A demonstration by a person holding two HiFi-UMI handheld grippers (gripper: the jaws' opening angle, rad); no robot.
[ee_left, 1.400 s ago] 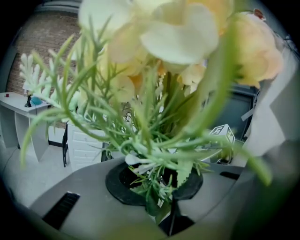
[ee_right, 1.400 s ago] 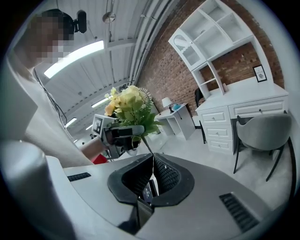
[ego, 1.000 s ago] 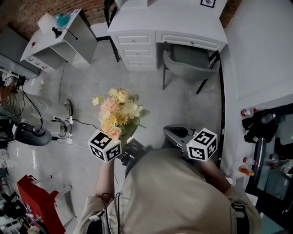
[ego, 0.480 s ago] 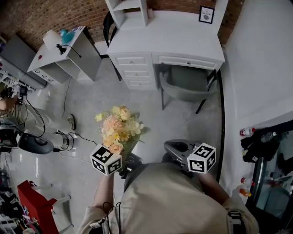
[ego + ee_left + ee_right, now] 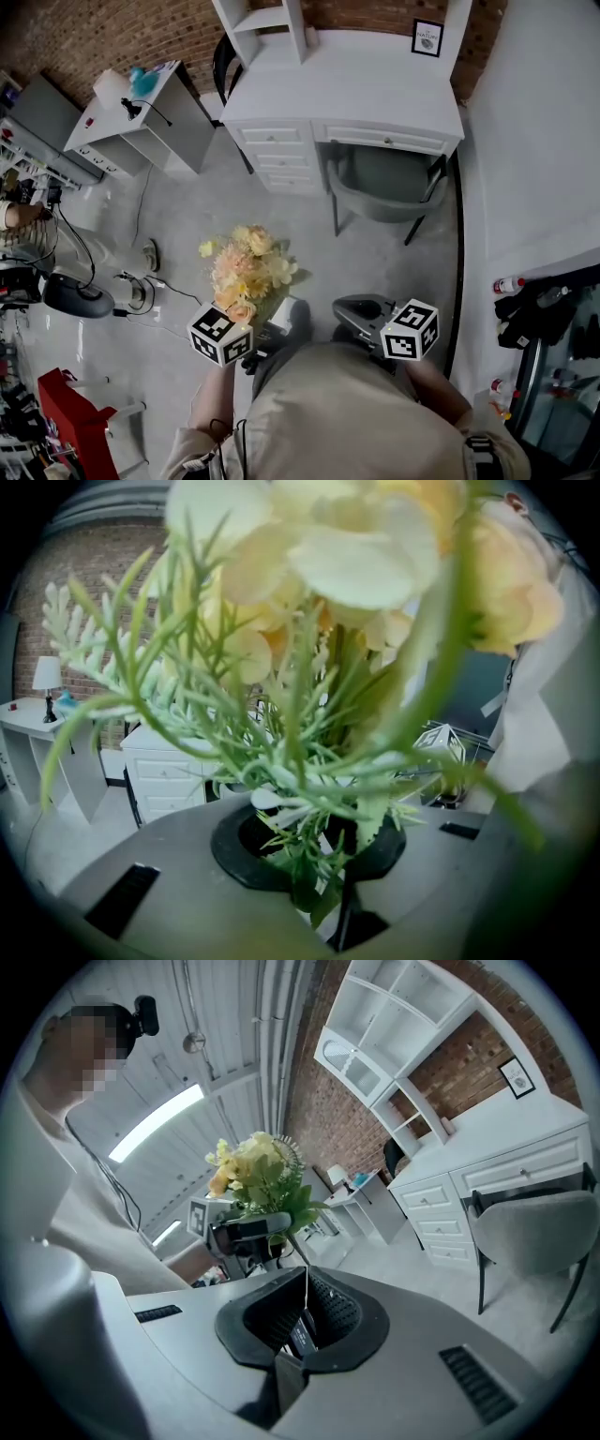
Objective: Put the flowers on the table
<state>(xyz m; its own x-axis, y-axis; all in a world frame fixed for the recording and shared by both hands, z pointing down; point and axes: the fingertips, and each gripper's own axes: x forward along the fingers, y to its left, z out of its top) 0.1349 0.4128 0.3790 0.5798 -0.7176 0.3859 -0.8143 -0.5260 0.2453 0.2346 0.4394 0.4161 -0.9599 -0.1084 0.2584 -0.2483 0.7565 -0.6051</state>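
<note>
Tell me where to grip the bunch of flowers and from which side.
Grip the flowers low on the green stems, under the blooms, coming from the stem end. The blooms spread wide and look soft; the stems gather into one narrow bundle. The left gripper is shut on them there.

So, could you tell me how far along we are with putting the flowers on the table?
Done: the flowers are picked up, with the left gripper shut on their stems. In hand: they are held over the floor, short of the white desk. Left: reach the desk, set them on its bare top and release. The right gripper is shut and empty.
</note>
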